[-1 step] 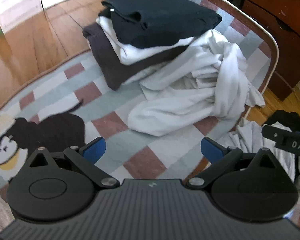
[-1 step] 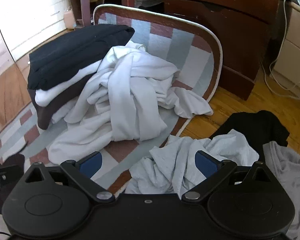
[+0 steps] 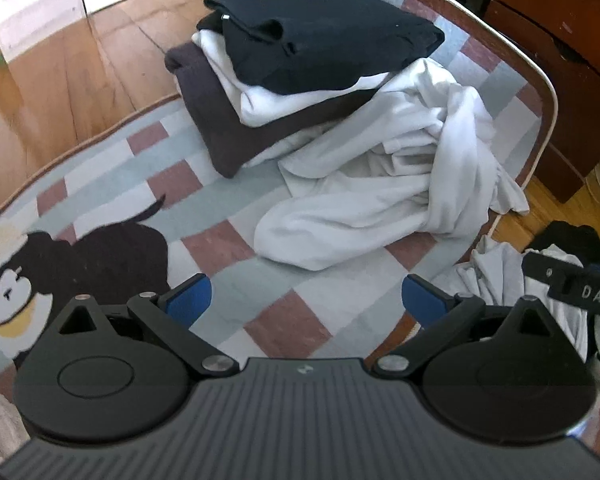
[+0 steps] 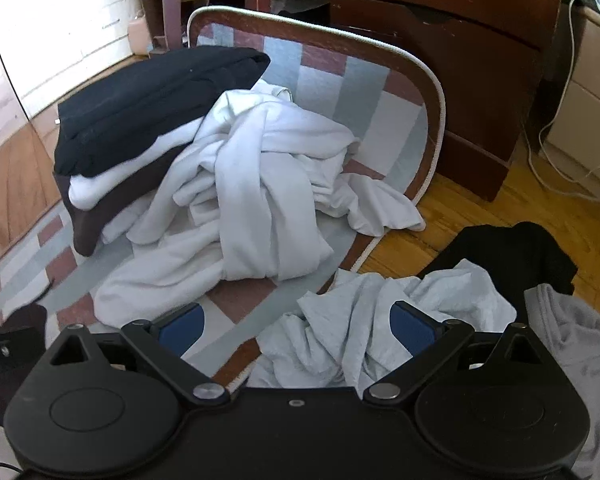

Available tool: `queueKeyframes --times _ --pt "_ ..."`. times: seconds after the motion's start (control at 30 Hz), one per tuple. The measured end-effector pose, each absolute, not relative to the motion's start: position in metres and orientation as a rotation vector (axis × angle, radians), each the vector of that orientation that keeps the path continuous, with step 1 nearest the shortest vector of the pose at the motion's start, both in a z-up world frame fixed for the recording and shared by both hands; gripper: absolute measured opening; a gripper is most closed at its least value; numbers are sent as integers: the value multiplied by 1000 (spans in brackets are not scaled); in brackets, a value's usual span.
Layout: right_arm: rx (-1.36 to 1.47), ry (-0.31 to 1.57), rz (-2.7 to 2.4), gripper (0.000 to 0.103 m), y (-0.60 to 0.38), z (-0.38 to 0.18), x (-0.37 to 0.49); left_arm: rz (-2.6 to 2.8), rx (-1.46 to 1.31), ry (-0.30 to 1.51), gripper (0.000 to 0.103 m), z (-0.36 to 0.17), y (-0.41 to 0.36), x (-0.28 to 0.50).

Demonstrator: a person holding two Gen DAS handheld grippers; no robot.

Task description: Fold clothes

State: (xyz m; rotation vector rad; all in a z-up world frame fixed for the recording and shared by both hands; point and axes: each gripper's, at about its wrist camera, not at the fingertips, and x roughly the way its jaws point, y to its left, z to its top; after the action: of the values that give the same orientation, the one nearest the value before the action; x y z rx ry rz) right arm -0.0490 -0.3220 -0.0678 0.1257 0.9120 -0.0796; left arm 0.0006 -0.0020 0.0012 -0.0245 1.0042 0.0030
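Both grippers, left gripper (image 3: 306, 300) and right gripper (image 4: 298, 322), gape fully, empty. No change visible, so folding hasn't started. Crumpled white cotton garment (image 3: 388, 184) lies ahead on checked pastel rug (image 3: 236, 204), apart from the fingers; pale-blue wrinkled shirt (image 4: 364, 320) probably under right jaws.

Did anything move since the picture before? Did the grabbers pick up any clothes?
No, nothing visibly changed. The left gripper and the right gripper are both open and empty, same as before. The folded stack, the crumpled white garment and the loose clothes on the floor all lie where they were.
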Motion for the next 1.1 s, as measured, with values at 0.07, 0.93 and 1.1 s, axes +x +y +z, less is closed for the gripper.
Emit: queueKeyframes --times 0.07,0.93,1.1 --pt "129 912 -87 101 -323 -67 -50 22 5 983 103 3 -4 2" --pt "-69 903 -132 101 -315 -82 -49 -95 -19 941 103 -5 -9 -4" --pt "-64 908 -136 101 -316 -84 -49 -91 -16 939 103 -6 -12 -4"
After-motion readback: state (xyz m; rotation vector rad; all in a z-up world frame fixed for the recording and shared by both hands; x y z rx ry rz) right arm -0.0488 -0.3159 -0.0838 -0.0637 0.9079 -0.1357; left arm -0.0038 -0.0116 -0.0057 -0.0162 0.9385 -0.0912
